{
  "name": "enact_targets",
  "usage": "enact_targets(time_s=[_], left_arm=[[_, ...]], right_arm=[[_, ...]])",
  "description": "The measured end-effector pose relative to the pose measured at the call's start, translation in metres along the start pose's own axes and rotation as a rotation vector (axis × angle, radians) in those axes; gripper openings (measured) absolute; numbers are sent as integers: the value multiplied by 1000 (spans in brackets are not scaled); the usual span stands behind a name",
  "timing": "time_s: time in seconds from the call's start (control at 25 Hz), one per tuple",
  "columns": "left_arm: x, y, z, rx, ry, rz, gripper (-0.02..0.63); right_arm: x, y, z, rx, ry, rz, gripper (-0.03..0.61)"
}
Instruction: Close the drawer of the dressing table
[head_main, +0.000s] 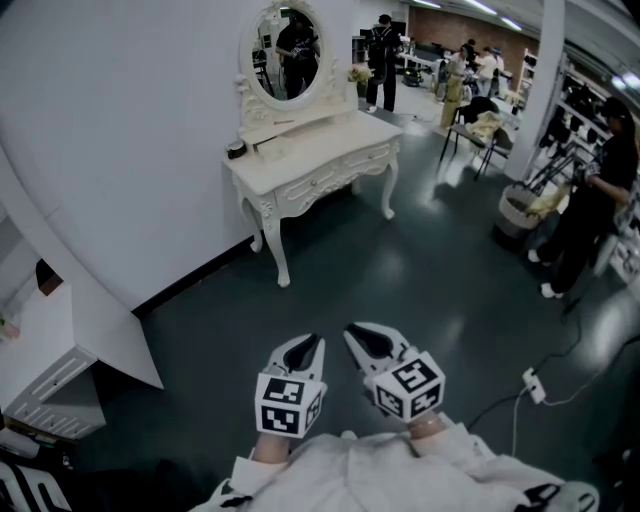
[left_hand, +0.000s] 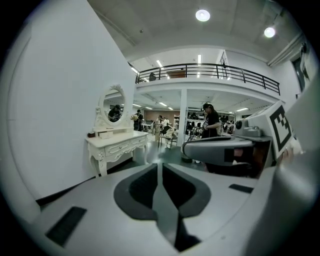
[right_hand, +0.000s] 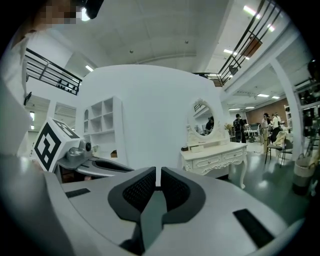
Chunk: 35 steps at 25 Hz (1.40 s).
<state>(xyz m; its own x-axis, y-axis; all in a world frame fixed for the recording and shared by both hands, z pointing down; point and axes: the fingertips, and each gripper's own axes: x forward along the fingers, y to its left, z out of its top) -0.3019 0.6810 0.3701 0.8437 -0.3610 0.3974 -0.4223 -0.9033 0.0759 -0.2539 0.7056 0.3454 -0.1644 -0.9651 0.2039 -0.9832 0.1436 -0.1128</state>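
- Head view, far left: a white shelf unit (head_main: 45, 365) sits low in the frame against the curved white wall (head_main: 130, 150).
- Further along that wall stands the white dressing table (head_main: 310, 165) on carved legs, well apart from both grippers.
- An oval mirror (head_main: 290, 55) rises above the tabletop, and a small dark jar (head_main: 236, 149) sits on the top's left end.
- The front drawers (head_main: 335, 178) face the dark floor (head_main: 400, 270) — from this far off I cannot tell whether one is pulled out.
- Low in the middle, the left gripper (head_main: 312, 341) points toward the table. Its own view shows the jaws pressed together along a thin seam with nothing between them, and the table lies beyond them to the left.
- Just beside it is the right gripper (head_main: 353, 331), tips near the left one's but apart. Its jaws are likewise closed on nothing — in the right gripper view the table lies to the right of them.
- Pale sleeves (head_main: 400, 470) fill the bottom edge behind both marker cubes.
- On the right, a white power strip (head_main: 533, 385) with its cable lies on the floor.
- Far right, a person in dark clothes (head_main: 590, 200) stands near a round basket (head_main: 515, 212).
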Motion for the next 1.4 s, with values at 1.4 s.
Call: enact_targets(time_s=[1.4], left_arm=[[130, 103, 59, -28, -19, 17, 120]], right_arm=[[126, -105, 26, 30, 17, -3, 109]])
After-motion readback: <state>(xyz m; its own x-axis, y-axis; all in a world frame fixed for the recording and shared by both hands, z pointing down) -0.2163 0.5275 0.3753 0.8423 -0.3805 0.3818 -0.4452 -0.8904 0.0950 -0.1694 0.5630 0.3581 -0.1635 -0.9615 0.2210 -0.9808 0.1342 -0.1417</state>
